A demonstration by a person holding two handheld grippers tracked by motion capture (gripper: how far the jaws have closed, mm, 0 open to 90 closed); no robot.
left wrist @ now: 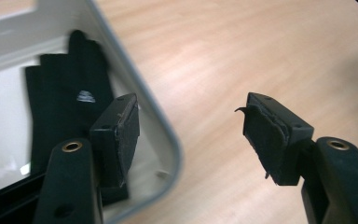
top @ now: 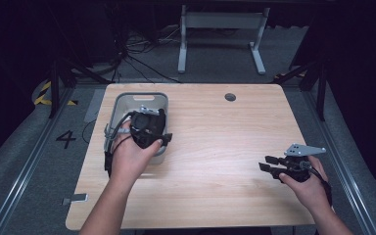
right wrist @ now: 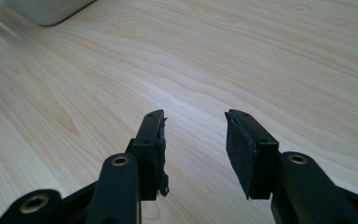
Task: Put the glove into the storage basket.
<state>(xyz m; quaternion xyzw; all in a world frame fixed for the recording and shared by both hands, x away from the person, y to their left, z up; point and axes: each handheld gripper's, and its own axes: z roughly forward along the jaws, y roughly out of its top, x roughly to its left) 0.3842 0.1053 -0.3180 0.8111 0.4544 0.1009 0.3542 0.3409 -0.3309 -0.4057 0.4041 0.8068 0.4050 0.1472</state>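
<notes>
Both grippers stand wide open, nothing between their pads. Left gripper (left wrist: 191, 135) hovers over the near rim of a grey bin (left wrist: 165, 135), where a black glove (left wrist: 70, 93) lies flat on the bottom. Right gripper (right wrist: 193, 149) hangs above bare table (right wrist: 261, 56), well apart from the bin.

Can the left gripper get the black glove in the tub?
Probably yes. The left gripper hangs over the tub's rim with jaws open and empty. The black glove lies flat inside the open-topped tub, nothing covering it.
</notes>
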